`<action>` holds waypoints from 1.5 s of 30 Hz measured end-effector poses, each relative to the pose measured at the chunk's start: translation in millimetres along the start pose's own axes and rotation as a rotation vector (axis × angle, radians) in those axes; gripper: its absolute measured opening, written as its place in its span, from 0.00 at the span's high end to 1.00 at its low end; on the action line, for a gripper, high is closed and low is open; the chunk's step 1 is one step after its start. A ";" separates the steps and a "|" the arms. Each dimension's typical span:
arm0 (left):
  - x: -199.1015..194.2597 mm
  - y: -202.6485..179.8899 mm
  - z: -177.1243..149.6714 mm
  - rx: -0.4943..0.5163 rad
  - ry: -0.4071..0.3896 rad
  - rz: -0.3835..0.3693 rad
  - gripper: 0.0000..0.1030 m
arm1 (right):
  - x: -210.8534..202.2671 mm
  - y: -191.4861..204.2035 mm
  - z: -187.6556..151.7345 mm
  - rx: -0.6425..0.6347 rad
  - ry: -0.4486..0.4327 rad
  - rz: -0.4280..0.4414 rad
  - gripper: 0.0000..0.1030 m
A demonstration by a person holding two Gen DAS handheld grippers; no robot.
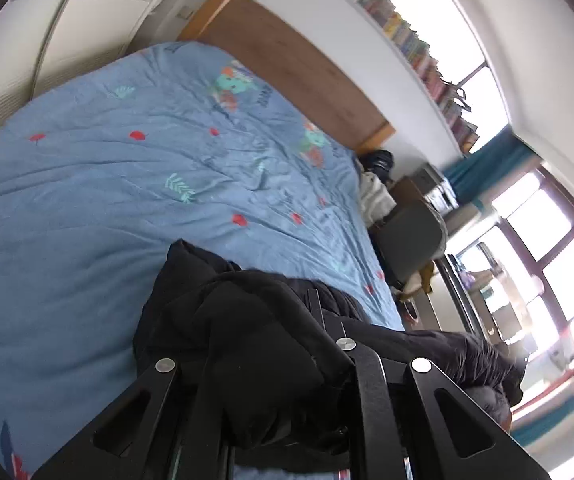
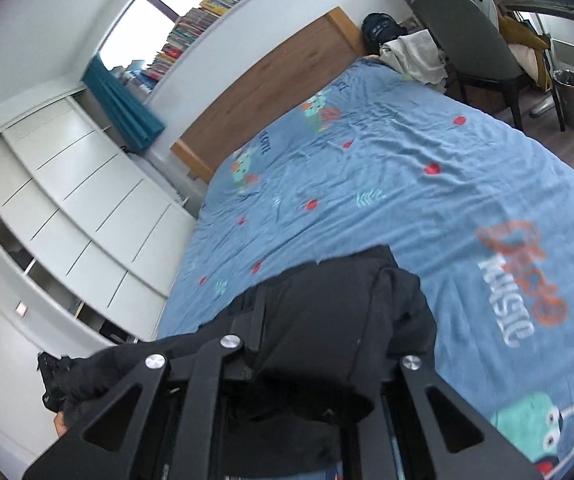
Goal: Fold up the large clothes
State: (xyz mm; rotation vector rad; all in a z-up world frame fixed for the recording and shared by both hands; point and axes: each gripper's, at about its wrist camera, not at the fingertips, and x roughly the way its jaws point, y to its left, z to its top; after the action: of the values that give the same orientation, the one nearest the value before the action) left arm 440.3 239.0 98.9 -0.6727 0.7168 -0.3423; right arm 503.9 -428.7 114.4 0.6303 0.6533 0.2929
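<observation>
Bunched black fabric garment (image 1: 271, 344) is hanging from both grippers above the near edge of the blue printed bedcover (image 1: 135, 168). Left gripper (image 1: 287, 360) and right gripper (image 2: 311, 344) are each clamping cloth. Folding appears barely started; spreading is pending.

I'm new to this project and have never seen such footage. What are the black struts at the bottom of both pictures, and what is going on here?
No robot here: a person holds a two-finger gripper in each hand, each with a fisheye camera looking along its fingers. The struts are those fingers. One picture is from the left gripper, the other from the right gripper. Both appear clamped on a black garment, bunched over a blue patterned bedcover. A wooden headboard and a grey chair stand behind.
</observation>
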 end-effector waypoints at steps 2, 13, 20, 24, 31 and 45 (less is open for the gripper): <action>26.4 9.8 11.8 -0.022 0.011 0.032 0.89 | 33.7 -3.3 16.5 0.022 0.015 -0.031 0.89; 172.6 76.5 34.1 -0.135 0.139 0.183 0.84 | 191.4 -82.4 30.8 0.159 0.097 -0.228 0.89; 213.4 93.9 33.7 -0.138 0.159 0.188 0.84 | 243.4 -122.3 21.8 0.202 0.118 -0.249 0.88; 221.4 95.9 34.6 -0.139 0.165 0.208 0.84 | 260.1 -131.3 20.0 0.227 0.125 -0.242 0.87; 212.2 98.9 42.6 -0.180 0.177 0.160 0.78 | 257.8 -140.2 21.5 0.293 0.115 -0.186 0.82; 174.4 86.4 68.8 -0.276 0.094 0.050 0.39 | 221.8 -125.7 53.4 0.357 -0.022 -0.065 0.21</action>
State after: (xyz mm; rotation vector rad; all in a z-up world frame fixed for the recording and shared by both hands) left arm 618.1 245.8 -5.8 -0.9023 0.8788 -0.2314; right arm 714.9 -452.5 -36.5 0.9499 0.7094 0.1076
